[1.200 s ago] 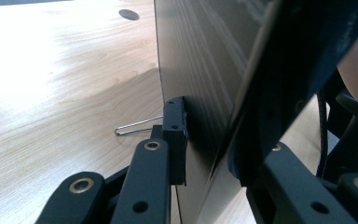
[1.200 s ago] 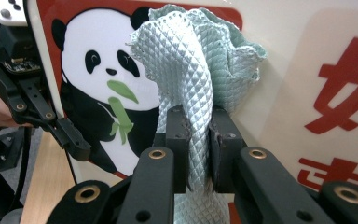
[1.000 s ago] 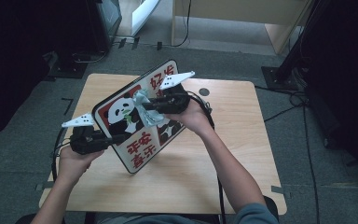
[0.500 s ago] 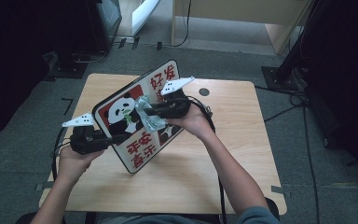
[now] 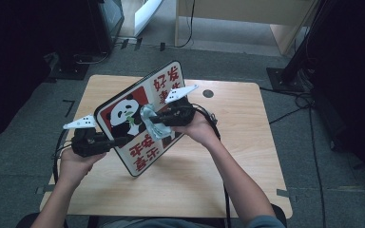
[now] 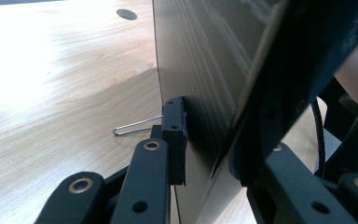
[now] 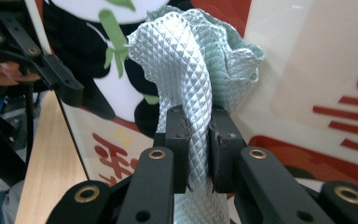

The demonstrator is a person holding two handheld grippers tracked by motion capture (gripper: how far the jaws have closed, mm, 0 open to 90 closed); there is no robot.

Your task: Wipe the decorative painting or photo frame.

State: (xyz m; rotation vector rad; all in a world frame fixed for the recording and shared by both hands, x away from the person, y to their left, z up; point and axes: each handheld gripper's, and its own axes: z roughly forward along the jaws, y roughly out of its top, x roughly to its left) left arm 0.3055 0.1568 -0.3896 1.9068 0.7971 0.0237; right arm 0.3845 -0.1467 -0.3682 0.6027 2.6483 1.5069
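A sign board (image 5: 167,84) with a panda and red characters is held tilted above the wooden table (image 5: 237,161). My left gripper (image 5: 118,140) is shut on its lower left edge; in the left gripper view the jaws (image 6: 205,140) pinch the board (image 6: 200,56) edge-on. My right gripper (image 5: 160,118) is shut on a pale green quilted cloth (image 5: 149,124) that is pressed against the panda picture. In the right gripper view the cloth (image 7: 191,70) bunches between the gripper's jaws (image 7: 198,140) against the board (image 7: 307,70), with the left gripper (image 7: 51,77) at the far left.
A round cable hole (image 5: 208,93) sits near the table's far edge. A thin metal wire loop (image 6: 135,126) sticks out beside the left jaw. Cables (image 5: 309,102) lie on the floor to the right, and dark furniture (image 5: 76,33) stands at the back left.
My right gripper has slid the cloth a little down the board's face, toward the person. The left gripper and the board have stayed about where they were.
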